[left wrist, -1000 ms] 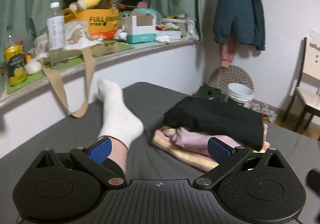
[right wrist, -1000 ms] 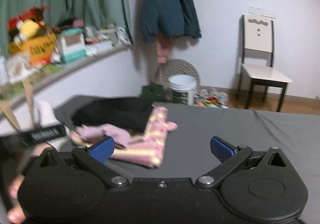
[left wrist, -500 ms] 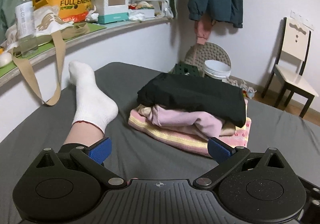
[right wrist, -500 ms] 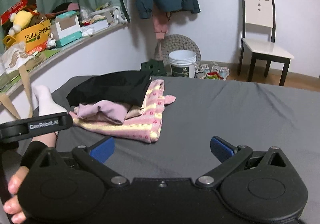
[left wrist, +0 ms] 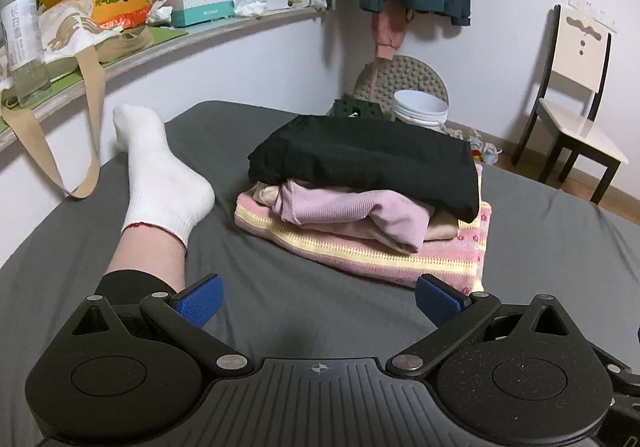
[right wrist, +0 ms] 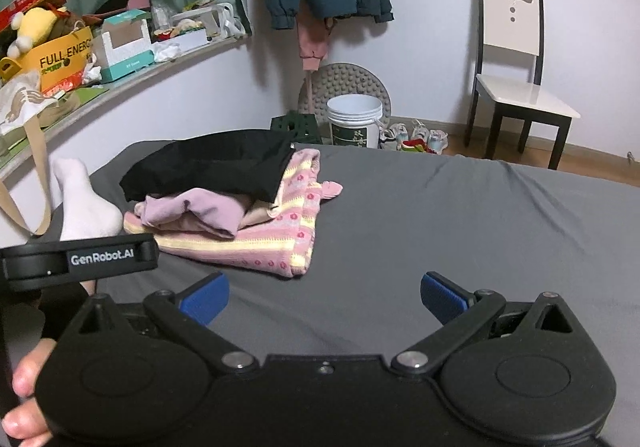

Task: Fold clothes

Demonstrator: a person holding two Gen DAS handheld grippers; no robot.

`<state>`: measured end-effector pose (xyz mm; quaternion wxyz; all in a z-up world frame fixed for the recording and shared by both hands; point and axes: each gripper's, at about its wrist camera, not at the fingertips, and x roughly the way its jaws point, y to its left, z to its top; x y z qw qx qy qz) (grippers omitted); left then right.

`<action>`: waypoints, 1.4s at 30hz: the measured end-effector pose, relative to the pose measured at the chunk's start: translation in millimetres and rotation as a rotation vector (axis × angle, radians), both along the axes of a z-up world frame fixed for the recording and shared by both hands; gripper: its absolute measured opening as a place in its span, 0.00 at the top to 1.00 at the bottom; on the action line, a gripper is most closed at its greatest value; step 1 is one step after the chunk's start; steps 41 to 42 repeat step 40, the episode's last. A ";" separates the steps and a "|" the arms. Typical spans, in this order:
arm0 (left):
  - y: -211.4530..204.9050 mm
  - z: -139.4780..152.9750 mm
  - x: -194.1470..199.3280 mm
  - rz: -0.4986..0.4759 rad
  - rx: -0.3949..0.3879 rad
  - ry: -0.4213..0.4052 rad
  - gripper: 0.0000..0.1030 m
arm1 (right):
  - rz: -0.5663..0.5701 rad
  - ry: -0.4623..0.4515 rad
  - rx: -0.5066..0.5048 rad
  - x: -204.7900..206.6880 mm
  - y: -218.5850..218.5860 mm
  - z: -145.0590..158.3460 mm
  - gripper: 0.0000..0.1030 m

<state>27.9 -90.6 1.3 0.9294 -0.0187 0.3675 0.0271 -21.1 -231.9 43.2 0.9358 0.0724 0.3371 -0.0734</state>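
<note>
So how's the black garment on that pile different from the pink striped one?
The black garment lies on top of the pile; the pink striped one is at the bottom, on the grey bed. The black one is plain, the pink striped one has yellow bands and small flowers. The pink striped one spreads wider, poking out beyond the black one. Both are folded.

Black garment [left wrist: 360, 163] hides most of the beige one [left wrist: 440, 227].

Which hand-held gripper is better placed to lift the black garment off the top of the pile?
Left, probably. The left hand-held gripper is open and faces the pile head-on, the black garment straight ahead. From the right hand-held gripper, also open, the pile sits off to its left, beyond bare sheet.
</note>
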 end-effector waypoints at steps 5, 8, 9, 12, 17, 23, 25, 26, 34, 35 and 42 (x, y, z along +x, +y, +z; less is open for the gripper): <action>-1.7 -1.2 1.3 -0.004 0.007 0.009 0.01 | -0.008 0.014 0.006 -0.2 -3.6 -2.3 0.00; -3.1 -1.8 1.3 -0.010 0.008 0.015 0.01 | -0.008 0.024 0.018 -0.9 -5.0 -3.8 0.00; -3.5 -2.0 1.2 -0.011 0.009 0.015 0.01 | -0.007 0.029 0.020 -1.0 -5.3 -4.6 0.00; -4.3 -2.6 1.4 -0.016 0.014 0.017 0.01 | -0.002 0.042 0.021 -1.1 -5.2 -6.8 0.00; -5.9 -3.8 1.8 -0.020 0.016 0.026 0.01 | 0.003 0.051 0.012 -1.5 -3.6 -8.0 0.00; -7.5 -4.8 2.4 -0.026 0.019 0.034 0.01 | 0.003 0.064 0.012 -1.8 -2.1 -10.3 0.00; -7.1 -4.9 2.6 -0.027 0.017 0.037 0.01 | 0.002 0.064 0.013 -2.1 -2.2 -10.4 0.00; -6.8 -4.9 2.8 -0.027 0.016 0.038 0.01 | 0.001 0.065 0.014 -2.1 -2.3 -10.3 0.00; -6.8 -5.1 2.4 -0.035 0.010 0.040 0.01 | 0.004 0.073 0.012 -1.7 -1.9 -10.8 0.00; -6.9 -4.9 2.1 -0.036 0.010 0.039 0.01 | 0.004 0.074 0.012 -1.7 -1.6 -11.2 0.00; -7.7 -4.8 2.2 -0.040 0.015 0.038 0.01 | 0.004 0.082 0.017 -1.7 -1.3 -12.9 0.00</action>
